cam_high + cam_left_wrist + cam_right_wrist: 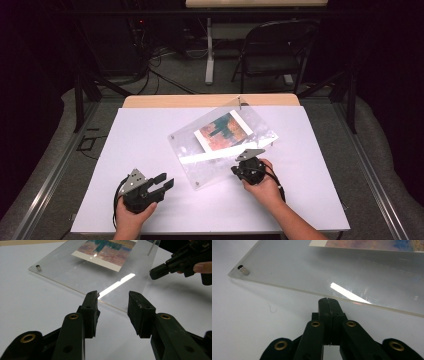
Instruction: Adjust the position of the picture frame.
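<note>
One white table (150, 145). One clear acrylic frame (200, 165), lying askew at table centre, enclosing one colour print (222, 131). Two grippers: left gripper (162, 184), jaws spread wide, empty, near the frame's near-left edge; right gripper (240, 170), jaws pressed together on nothing, tip just beside the frame's near edge. One visible metal corner pin (243, 270).

- Left black two-jaw gripper (161, 182), held in the left hand (131, 218): jaws spread apart.
- Right black two-jaw gripper (239, 169), in the right hand (265, 187): jaws pressed together.
</note>
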### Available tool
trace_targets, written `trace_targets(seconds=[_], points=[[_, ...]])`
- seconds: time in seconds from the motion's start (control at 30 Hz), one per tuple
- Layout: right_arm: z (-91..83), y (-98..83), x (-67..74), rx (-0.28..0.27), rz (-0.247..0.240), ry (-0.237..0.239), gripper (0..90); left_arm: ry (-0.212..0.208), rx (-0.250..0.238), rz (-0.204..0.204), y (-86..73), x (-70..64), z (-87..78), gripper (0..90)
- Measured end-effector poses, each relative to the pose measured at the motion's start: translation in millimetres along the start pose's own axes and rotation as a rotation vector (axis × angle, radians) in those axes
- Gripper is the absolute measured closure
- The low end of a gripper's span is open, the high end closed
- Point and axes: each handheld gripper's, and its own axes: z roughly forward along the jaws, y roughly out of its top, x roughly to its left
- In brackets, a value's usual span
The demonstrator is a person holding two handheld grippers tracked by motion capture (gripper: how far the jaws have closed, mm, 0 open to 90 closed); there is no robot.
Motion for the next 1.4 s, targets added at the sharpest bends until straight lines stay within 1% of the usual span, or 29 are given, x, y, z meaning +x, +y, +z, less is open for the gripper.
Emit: trace_targets(seconds=[0.07, 0.27, 0.33, 0.37, 0.43, 0.5, 0.53, 0.57, 0.6, 0.63, 0.67, 0.73, 0.8, 0.83, 0.9, 0.97, 1.07, 1.17, 1.2, 1.27, 1.4], points=[[4.6, 4.8, 3.9, -0.001, -0.005, 0.011, 90.0, -0.003, 0.001, 0.001, -0.1, 0.0, 0.3, 60.3], [19.0, 15.7, 10.7, -0.018, 0.012, 0.043, 90.0, -0.006, 0.007, -0.002, -0.6, -0.5, 1.4, 60.9], [22.2, 17.7, 11.9, -0.023, 0.008, 0.050, 90.0, -0.012, 0.011, -0.003, -0.6, 0.1, 1.8, 61.7], [23.2, 18.1, 12.4, -0.025, 0.005, 0.056, 90.0, -0.016, 0.013, -0.011, -0.8, -0.2, 2.1, 62.3], [21.5, 16.8, 13.3, -0.047, -0.011, 0.060, 90.0, -0.018, 0.015, -0.011, -0.8, -0.5, 2.6, 63.5], [13.8, 15.6, 11.4, -0.063, -0.022, 0.059, 90.0, -0.018, 0.017, -0.011, -0.7, -1.0, 3.5, 64.6], [9.0, 14.4, 9.5, -0.075, -0.022, 0.059, 90.0, -0.020, 0.024, -0.010, -0.4, -1.9, 5.5, 65.4], [9.0, 14.4, 9.5, -0.075, -0.022, 0.059, 90.0, -0.020, 0.024, -0.010, -0.4, -1.9, 5.5, 66.5], [-1.3, 10.2, 3.6, -0.098, -0.034, 0.048, 85.9, -0.020, 0.026, -0.008, -0.2, -2.3, 6.0, 66.5], [-10.3, 5.2, -3.1, -0.116, -0.026, 0.030, 83.4, -0.023, 0.032, -0.008, 0.3, -3.4, 7.6, 68.9], [-10.3, 5.2, -3.1, -0.116, -0.026, 0.030, 83.4, -0.027, 0.042, -0.006, 1.1, -4.2, 8.7, 68.9], [-19.7, -1.4, -13.3, -0.135, -0.021, -0.003, 81.8, -0.030, 0.050, 0.003, 3.2, -6.7, 12.1, 71.8], [-28.7, -8.7, -27.0, -0.143, 0.009, -0.038, 78.4, -0.032, 0.062, 0.009, 5.6, -8.8, 15.7, 75.7], [-32.5, -11.7, -33.3, -0.149, 0.023, -0.054, 78.1, -0.036, 0.068, 0.001, 6.9, -10.2, 18.2, 78.2], [-38.6, -17.0, -45.0, -0.162, 0.046, -0.089, 76.3, -0.040, 0.082, 0.006, 9.7, -13.2, 23.5, 82.4], [-43.7, -21.8, -56.0, -0.171, 0.074, -0.111, 75.1, -0.048, 0.088, 0.010, 12.8, -16.9, 29.5, 86.2], [-49.3, -28.1, -69.6, -0.179, 0.101, -0.151, 72.2, -0.055, 0.103, 0.018, 17.9, -21.7, 39.4, 90.0], [-52.5, -34.4, -81.2, -0.183, 0.123, -0.190, 71.1, -0.070, 0.111, 0.016, 22.6, -26.5, 50.0, 90.0], [-52.8, -36.2, -84.8, -0.184, 0.132, -0.197, 70.3, -0.077, 0.113, 0.020, 24.1, -28.0, 53.3, 90.0], [-51.9, -39.0, -91.1, -0.186, 0.148, -0.219, 68.7, -0.088, 0.114, 0.016, 27.0, -31.6, 59.7, 90.0], [-46.3, -40.4, -101.0, -0.177, 0.137, -0.259, 68.8, -0.110, 0.123, 0.017, 31.1, -38.3, 71.3, 90.0]])
